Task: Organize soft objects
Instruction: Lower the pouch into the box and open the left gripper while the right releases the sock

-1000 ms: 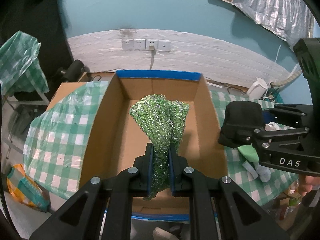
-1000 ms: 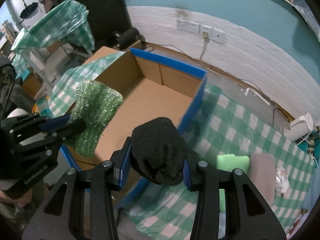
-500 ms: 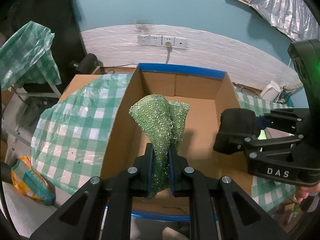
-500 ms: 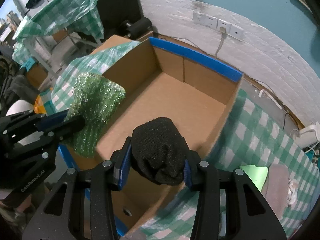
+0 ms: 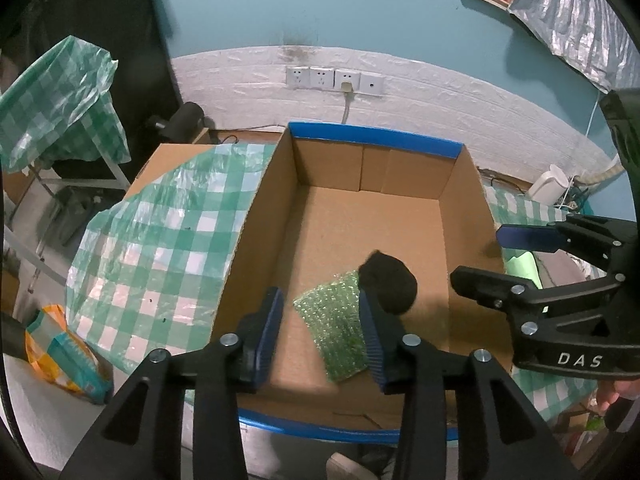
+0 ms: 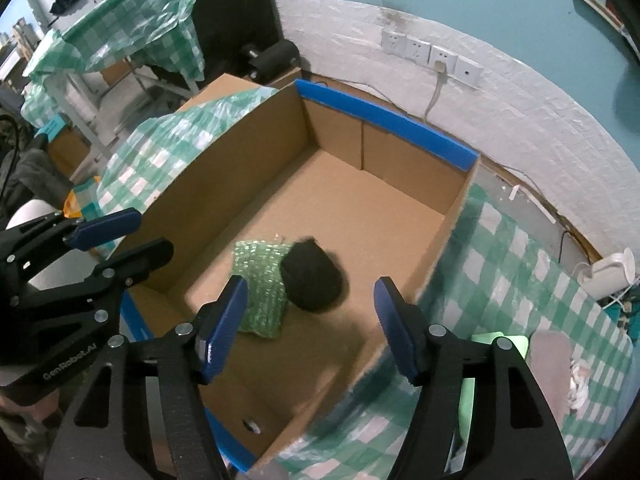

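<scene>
Dim, bluish indoor light; both fisheye views bend straight lines and darken to black at the corners, the black sock (image 6: 314, 280) smears with motion blur, and soft shadows pool inside the cardboard box (image 5: 464, 216)

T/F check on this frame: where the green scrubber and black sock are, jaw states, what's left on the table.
1. The green mesh scrubber lies on the floor of the cardboard box. True.
2. The black sock is clamped in the right gripper. False: it lies in the box; the jaws have just been opening and hold nothing.
3. The left gripper is open. True: its jaws have just been opening, clear of the scrubber.
4. The sock and the scrubber lie far apart. False: the sock sits against the scrubber's edge.
5. A light green sponge remains on the checked tablecloth outside the box. True.
</scene>
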